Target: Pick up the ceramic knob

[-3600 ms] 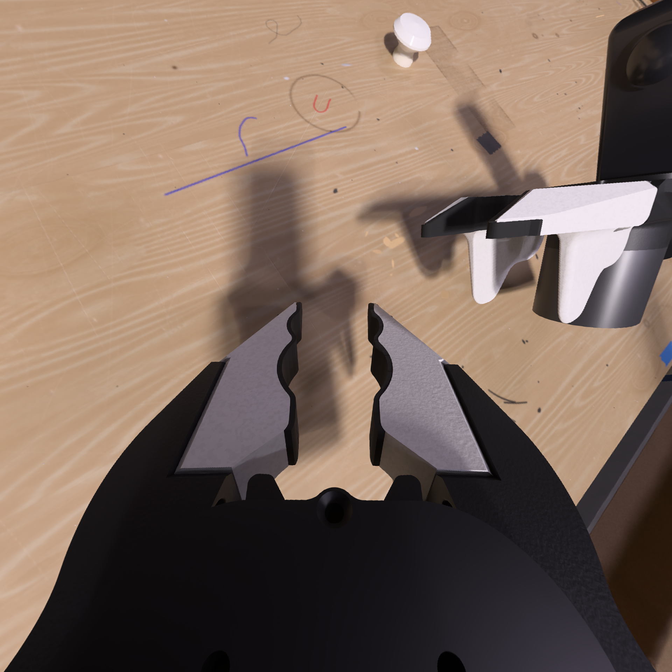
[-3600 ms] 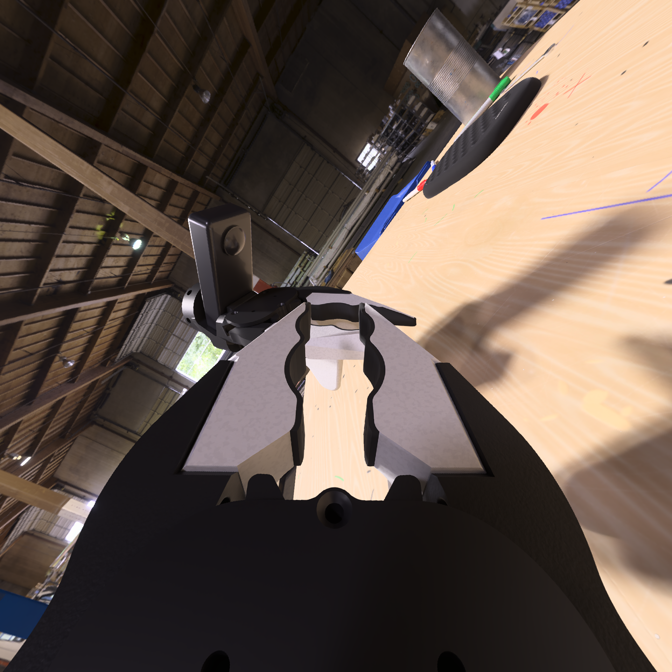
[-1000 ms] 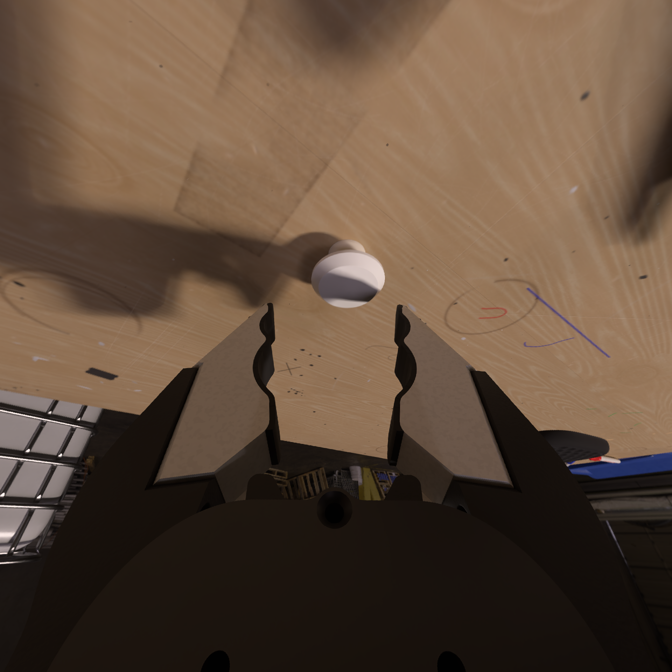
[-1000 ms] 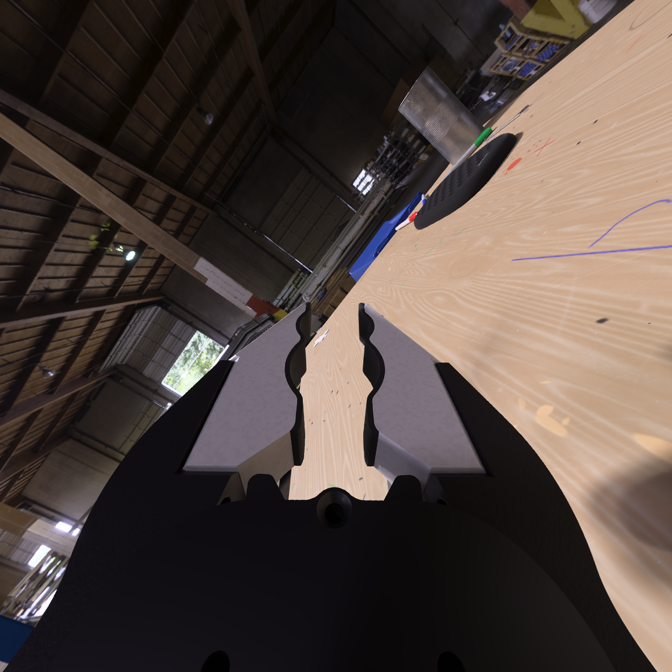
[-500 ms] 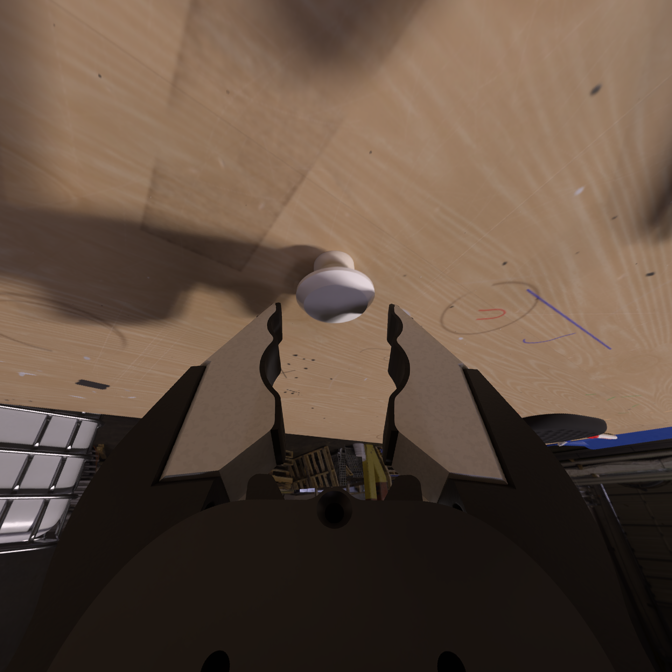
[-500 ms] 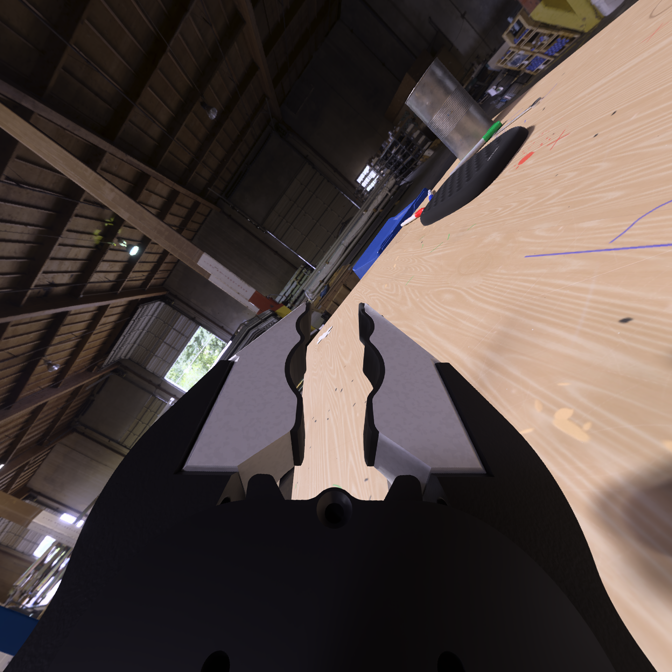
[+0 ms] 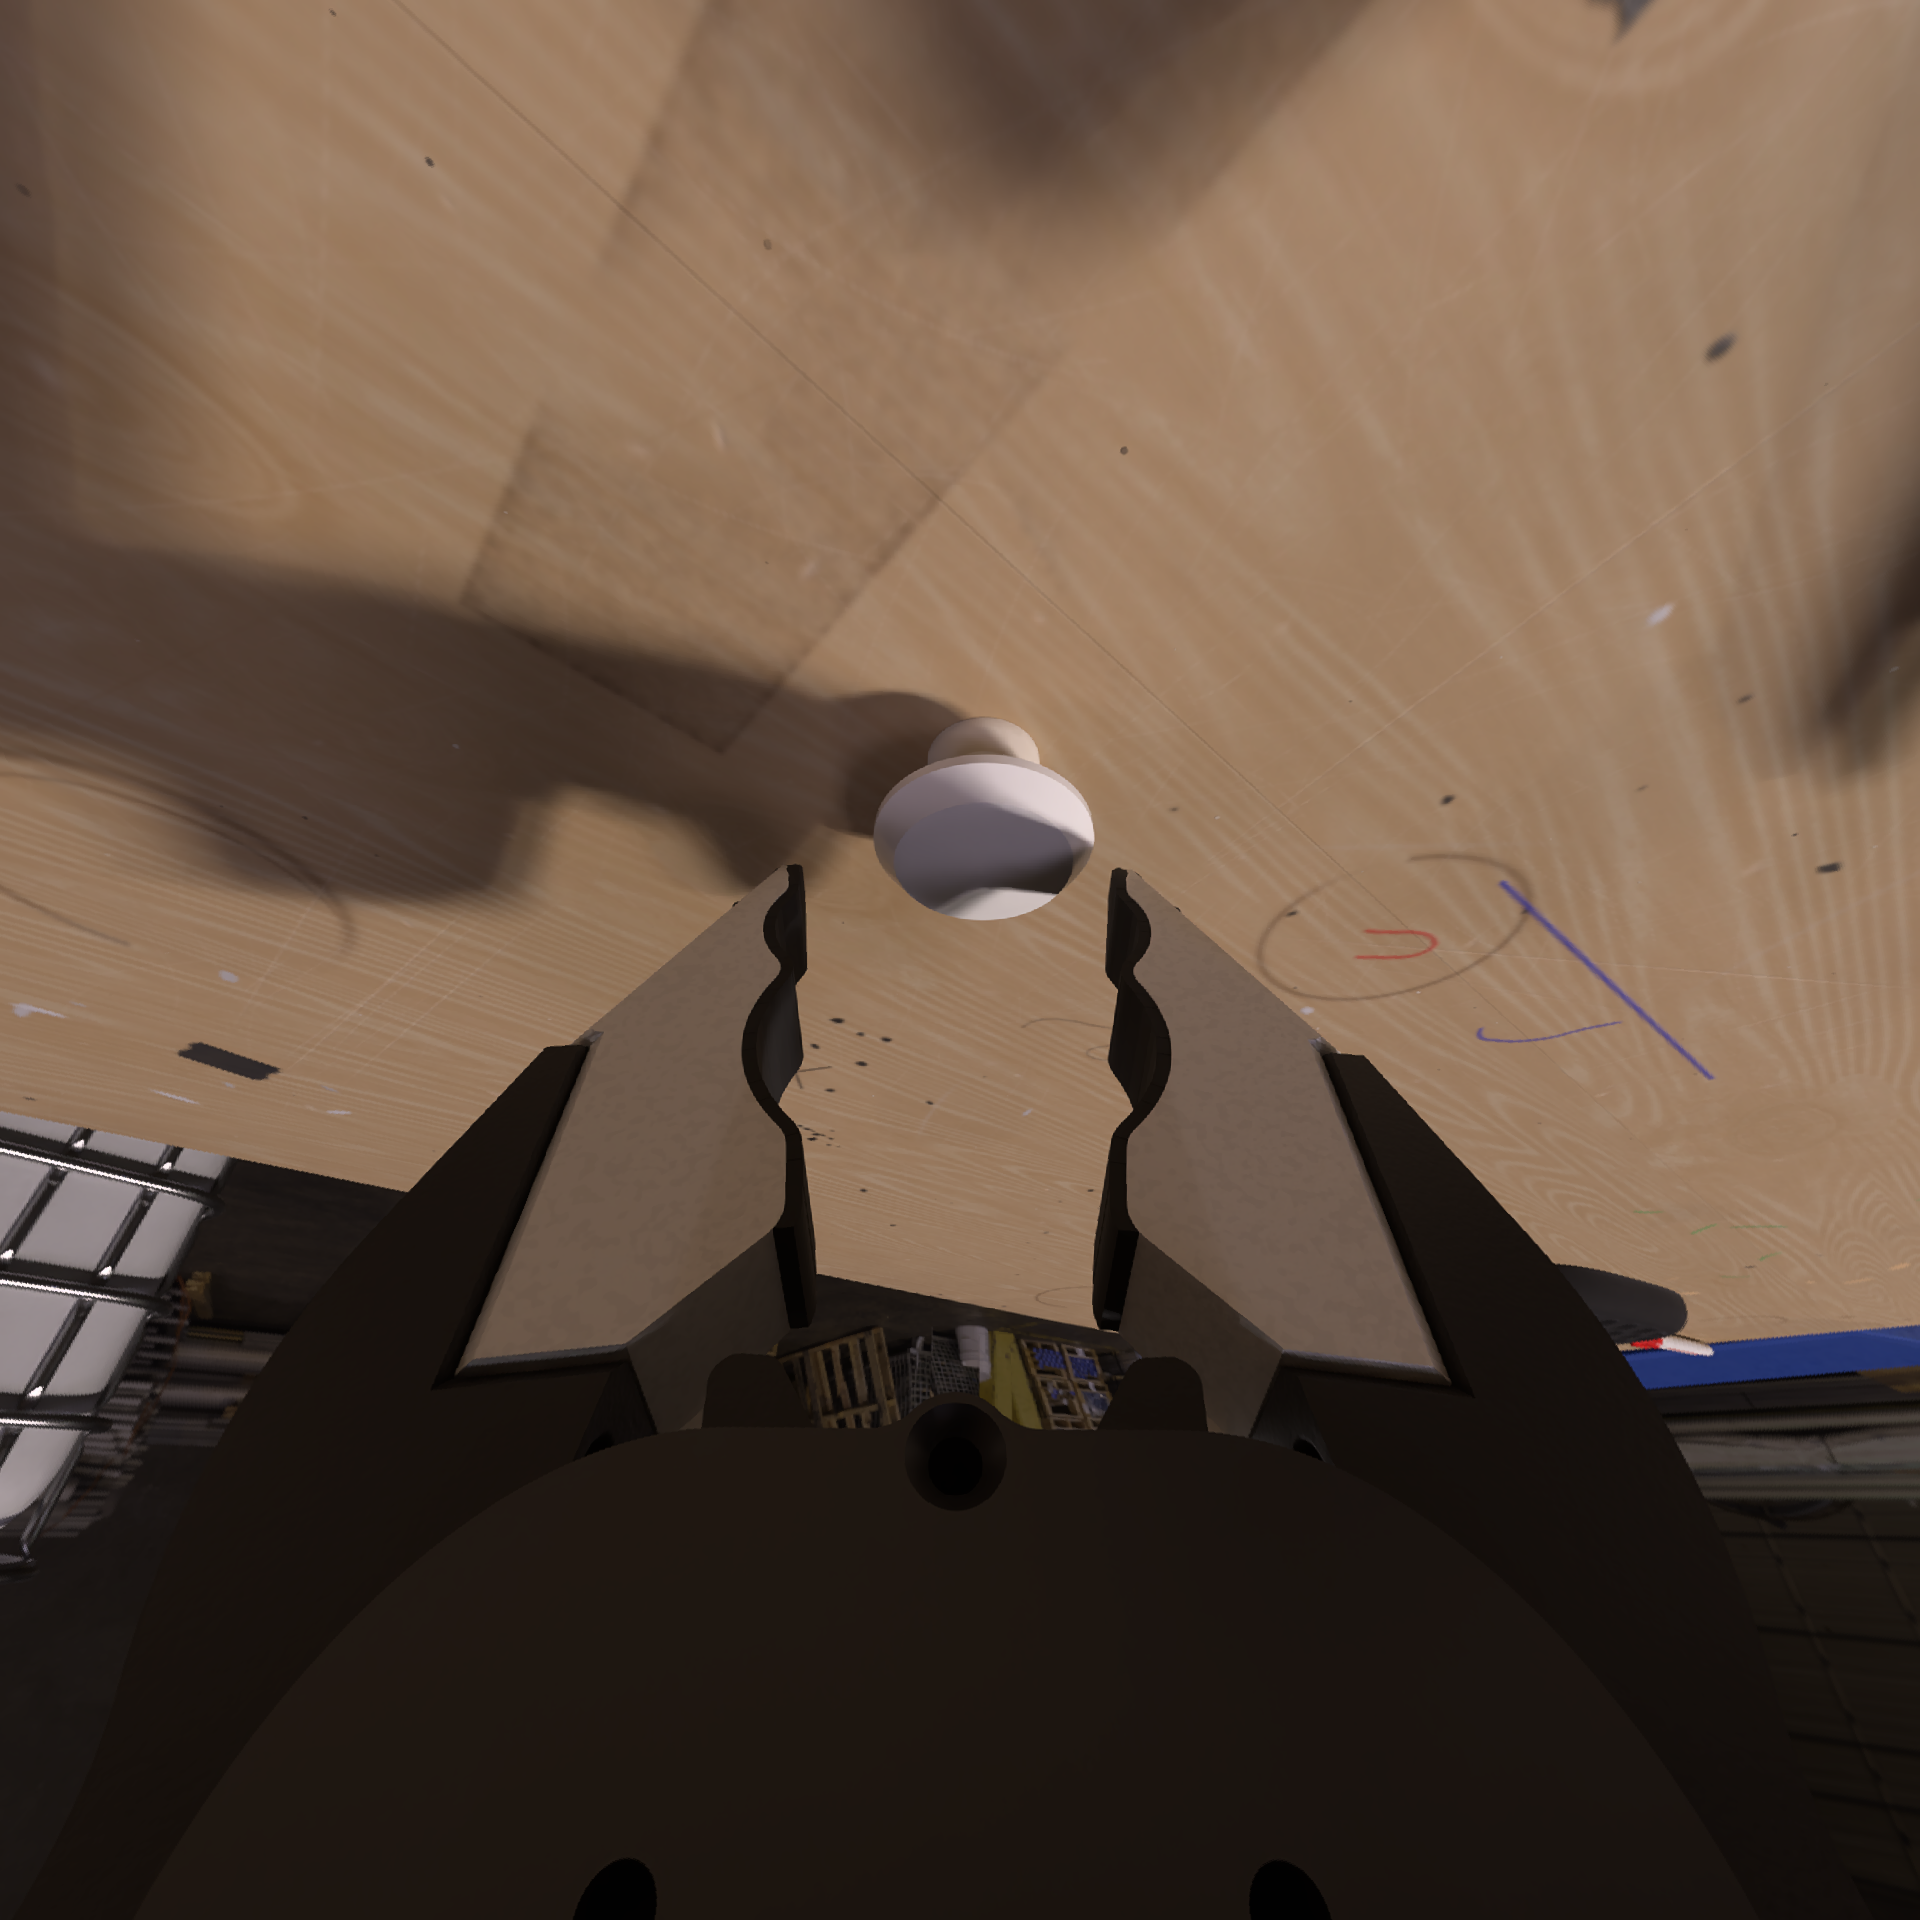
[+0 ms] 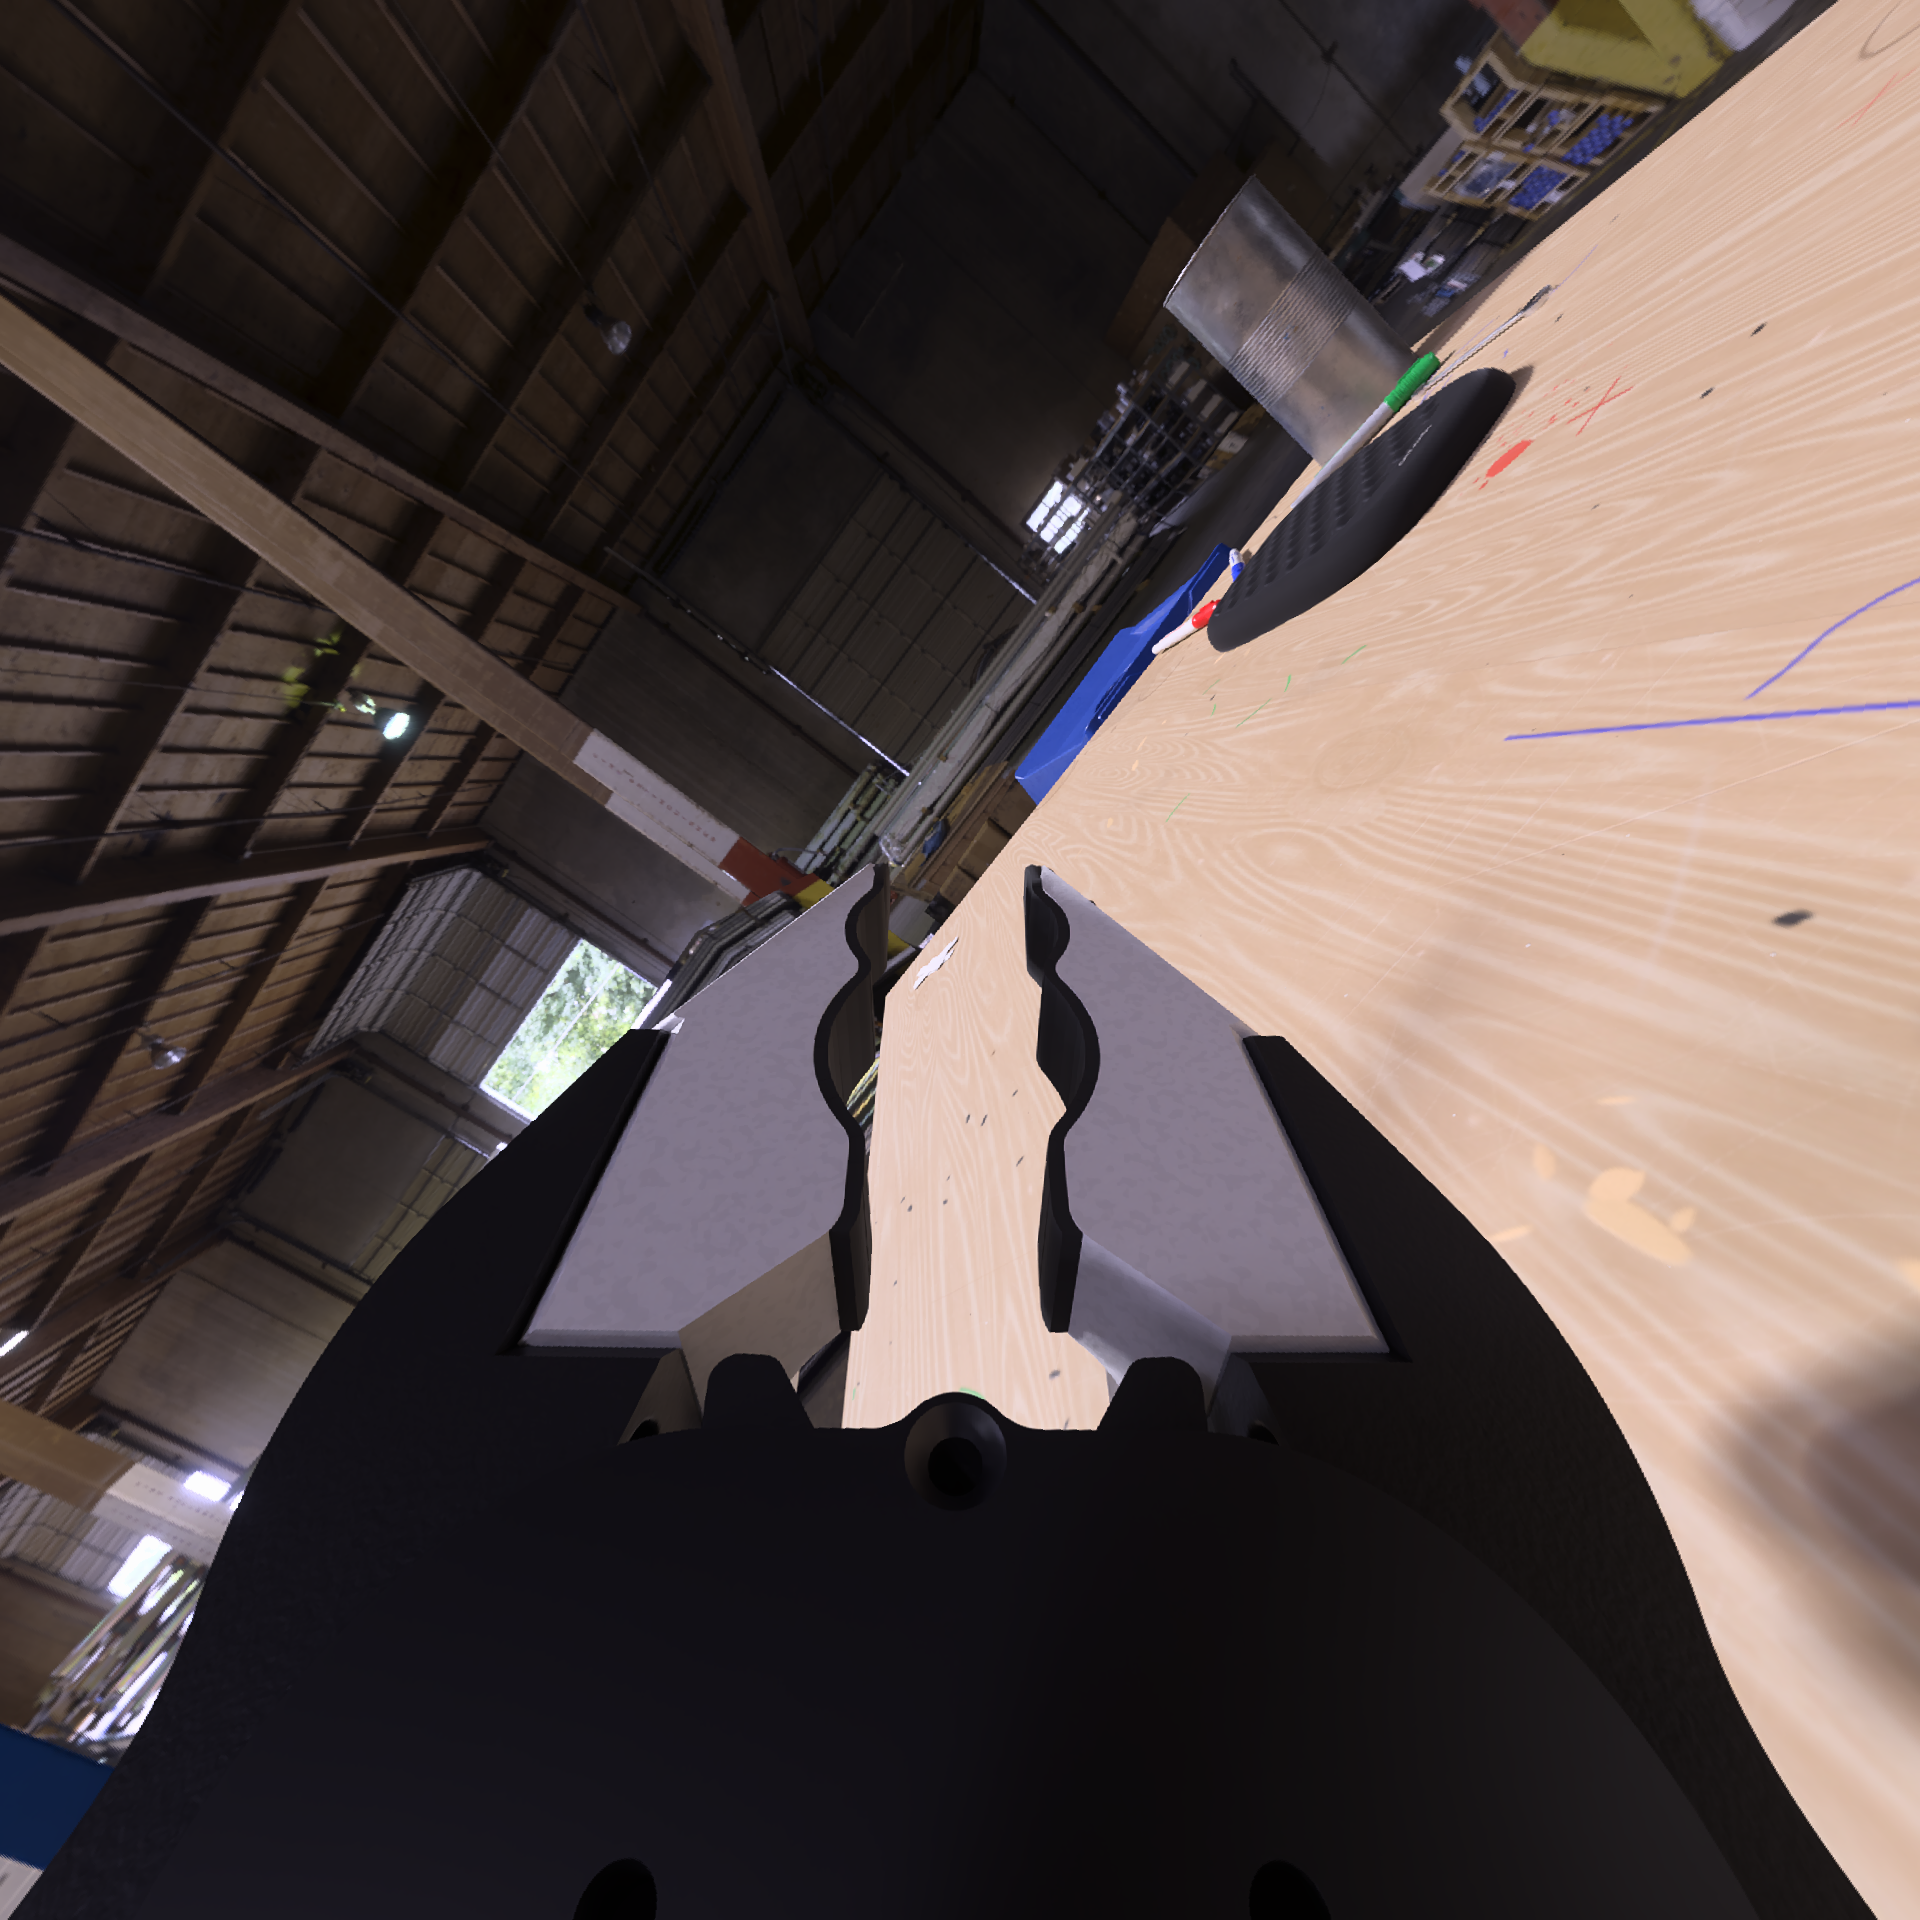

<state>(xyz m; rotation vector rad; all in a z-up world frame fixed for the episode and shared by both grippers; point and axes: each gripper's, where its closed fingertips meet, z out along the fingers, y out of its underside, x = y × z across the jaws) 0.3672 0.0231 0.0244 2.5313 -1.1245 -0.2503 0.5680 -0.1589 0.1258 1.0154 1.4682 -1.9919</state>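
The white ceramic knob (image 7: 983, 831) stands on its narrow stem on the wooden table (image 7: 1039, 364), which fills the upper part of the upside-down left wrist view. My left gripper (image 7: 954, 883) is open, and its fingertips (image 7: 784, 899) reach just short of the knob's wide head, one on each side. My right gripper (image 8: 951, 894) is open and empty, low over the table, and the knob is not in its view.
In the right wrist view a black round mat (image 8: 1351, 509) with markers, a metal cylinder (image 8: 1278, 312) and a blue tray (image 8: 1112, 675) lie far off at the table edge (image 8: 997, 842). Pen marks (image 7: 1392, 940) lie right of the knob.
My left gripper has closed in on the knob, which now sits right at the fingertips, and its jaws have narrowed slightly. The right gripper has only shifted a little.
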